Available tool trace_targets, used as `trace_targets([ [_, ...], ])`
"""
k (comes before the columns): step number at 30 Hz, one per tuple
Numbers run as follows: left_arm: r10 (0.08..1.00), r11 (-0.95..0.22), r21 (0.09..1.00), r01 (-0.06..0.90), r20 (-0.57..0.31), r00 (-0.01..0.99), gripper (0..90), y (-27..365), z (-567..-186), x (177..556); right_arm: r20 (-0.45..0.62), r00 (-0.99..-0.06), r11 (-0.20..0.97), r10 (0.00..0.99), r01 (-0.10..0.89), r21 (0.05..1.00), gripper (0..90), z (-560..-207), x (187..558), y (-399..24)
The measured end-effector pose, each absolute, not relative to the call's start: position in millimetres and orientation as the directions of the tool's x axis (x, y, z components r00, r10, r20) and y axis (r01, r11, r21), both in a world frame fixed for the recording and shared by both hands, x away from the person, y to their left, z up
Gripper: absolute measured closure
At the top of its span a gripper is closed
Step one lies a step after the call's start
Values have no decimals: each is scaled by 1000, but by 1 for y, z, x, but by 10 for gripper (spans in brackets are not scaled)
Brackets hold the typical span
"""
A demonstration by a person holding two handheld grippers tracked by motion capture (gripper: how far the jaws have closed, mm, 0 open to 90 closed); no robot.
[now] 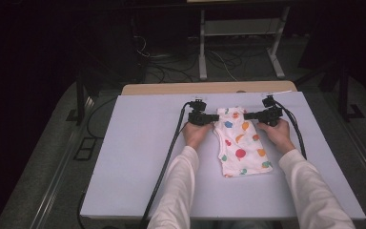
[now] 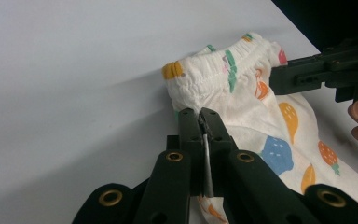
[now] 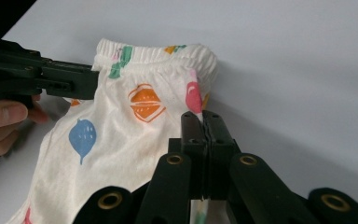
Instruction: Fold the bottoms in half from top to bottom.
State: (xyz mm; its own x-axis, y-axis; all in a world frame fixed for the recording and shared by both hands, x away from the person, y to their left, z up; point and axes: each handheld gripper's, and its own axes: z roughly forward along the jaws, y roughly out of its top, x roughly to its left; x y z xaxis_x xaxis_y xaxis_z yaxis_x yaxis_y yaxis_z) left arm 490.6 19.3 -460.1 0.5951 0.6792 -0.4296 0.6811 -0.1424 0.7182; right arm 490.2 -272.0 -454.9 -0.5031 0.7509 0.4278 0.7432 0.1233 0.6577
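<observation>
A small white garment (image 1: 242,143) printed with coloured fruit shapes lies folded on the pale board (image 1: 138,157), its elastic waistband at the far end. My left gripper (image 1: 215,117) is shut on the waistband's left corner; in the left gripper view the jaws (image 2: 201,114) pinch a fold of the cloth (image 2: 242,93). My right gripper (image 1: 247,115) is shut on the right corner, and its jaws (image 3: 202,116) hold the cloth's (image 3: 121,121) edge by a pink print. Each gripper view shows the other gripper (image 2: 307,74) (image 3: 51,77) at the waistband's opposite end.
The board lies on a table whose wooden far edge (image 1: 209,88) shows beyond it. Black cables (image 1: 167,157) (image 1: 299,133) trail from both grippers across the board. Past the table, a metal stand's legs (image 1: 202,52) and loose wires rest on the dark floor.
</observation>
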Motion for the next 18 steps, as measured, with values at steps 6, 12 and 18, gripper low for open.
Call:
trace_targets([
  [6, 669, -127, 728, 673, -439, 600, 880, 18, -454, 488, 453, -496, 78, 741, 733, 676, 871, -455, 483, -281],
  [12, 669, -160, 730, 665, -416, 617, 880, 17, -450, 485, 462, -523, 63, 716, 708, 703, 871, -451, 477, -284],
  [18, 647, -143, 740, 657, -432, 628, 880, 20, -448, 482, 465, -537, 56, 704, 695, 717, 872, -447, 474, -286],
])
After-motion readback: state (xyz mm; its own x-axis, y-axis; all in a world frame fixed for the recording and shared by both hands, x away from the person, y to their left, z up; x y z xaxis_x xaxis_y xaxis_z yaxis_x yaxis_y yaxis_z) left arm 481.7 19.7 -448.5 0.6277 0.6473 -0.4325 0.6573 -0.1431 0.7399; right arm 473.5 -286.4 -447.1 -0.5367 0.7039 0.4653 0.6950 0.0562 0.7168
